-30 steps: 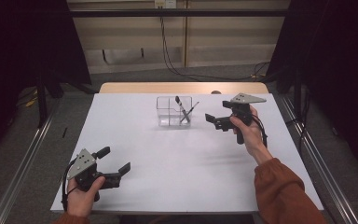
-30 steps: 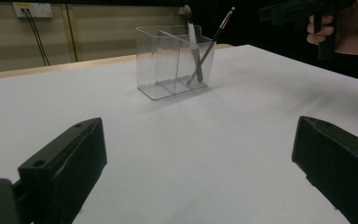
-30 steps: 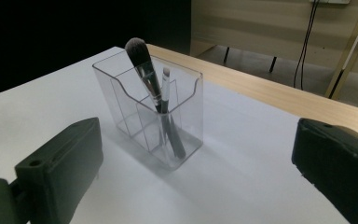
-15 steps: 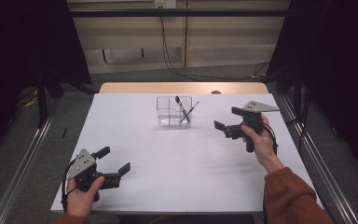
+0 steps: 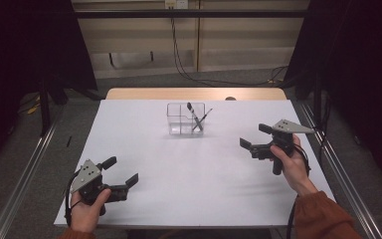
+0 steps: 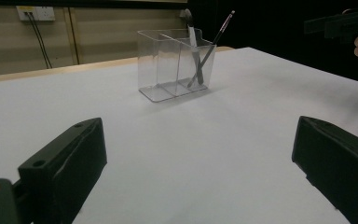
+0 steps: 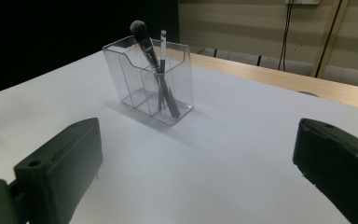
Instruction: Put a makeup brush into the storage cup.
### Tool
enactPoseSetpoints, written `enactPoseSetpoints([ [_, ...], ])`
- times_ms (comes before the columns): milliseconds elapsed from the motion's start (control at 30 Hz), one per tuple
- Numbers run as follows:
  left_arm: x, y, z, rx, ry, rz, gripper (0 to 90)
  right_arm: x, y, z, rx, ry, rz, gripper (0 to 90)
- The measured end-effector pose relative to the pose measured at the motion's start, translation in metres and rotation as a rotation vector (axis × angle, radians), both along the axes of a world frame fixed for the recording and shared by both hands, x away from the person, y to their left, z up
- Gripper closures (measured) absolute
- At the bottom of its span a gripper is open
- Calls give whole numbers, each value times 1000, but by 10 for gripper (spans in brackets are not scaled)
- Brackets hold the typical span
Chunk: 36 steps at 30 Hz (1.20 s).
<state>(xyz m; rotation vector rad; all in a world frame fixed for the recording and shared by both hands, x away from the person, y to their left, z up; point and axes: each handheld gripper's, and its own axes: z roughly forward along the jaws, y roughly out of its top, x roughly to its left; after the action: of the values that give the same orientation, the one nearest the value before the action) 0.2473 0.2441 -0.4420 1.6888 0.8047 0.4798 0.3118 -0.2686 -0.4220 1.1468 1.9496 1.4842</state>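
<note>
A clear plastic organiser stands toward the far middle of the white table, a small box with thin see-through walls and a partition that splits it into compartments. From the high view the right-hand compartment holds two slim things crossed against each other: a makeup brush with a dark, rounded tuft of bristles pointing up, and a thin pencil-like stick leaning the other way; the compartment beside them looks bare. Both rise above the rim. The tabletop is a smooth, matte white sheet, and a strip of pale wood shows along its far edge. The left gripper, held in the person's left hand near the front left corner of the table, has its black, blocky jaws spread wide with nothing between them. The right gripper, in the right hand toward the right edge, also stands released, jaws apart and grasping nothing; a grey three-cornered plate sits on top of it. An orange-brown sleeve covers that forearm. Both grippers are well apart from the organiser, with broad white surface between them and around it. Metal rails run along the floor on each side of the table.
</note>
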Motion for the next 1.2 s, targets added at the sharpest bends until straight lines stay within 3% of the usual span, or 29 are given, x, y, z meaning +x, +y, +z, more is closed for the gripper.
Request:
enactPoseSetpoints([
  [233, -1, 0, 0, -4, -1, 2, 29, -15, -7, -7, -19, -14, -22, 11],
  [733, -5, 1, 0, -6, -1, 19, 28, -52, -23, -19, 2, -54, -88, 14],
  [1033, -6, 1, 0, 2, 2, 12, 28, -72, -36, -29, 0, -30, -112, 13],
  [1200, -6, 2, -1, 3, 5, 16, 29, -81, -42, -29, 4, -41, -129, 12],
])
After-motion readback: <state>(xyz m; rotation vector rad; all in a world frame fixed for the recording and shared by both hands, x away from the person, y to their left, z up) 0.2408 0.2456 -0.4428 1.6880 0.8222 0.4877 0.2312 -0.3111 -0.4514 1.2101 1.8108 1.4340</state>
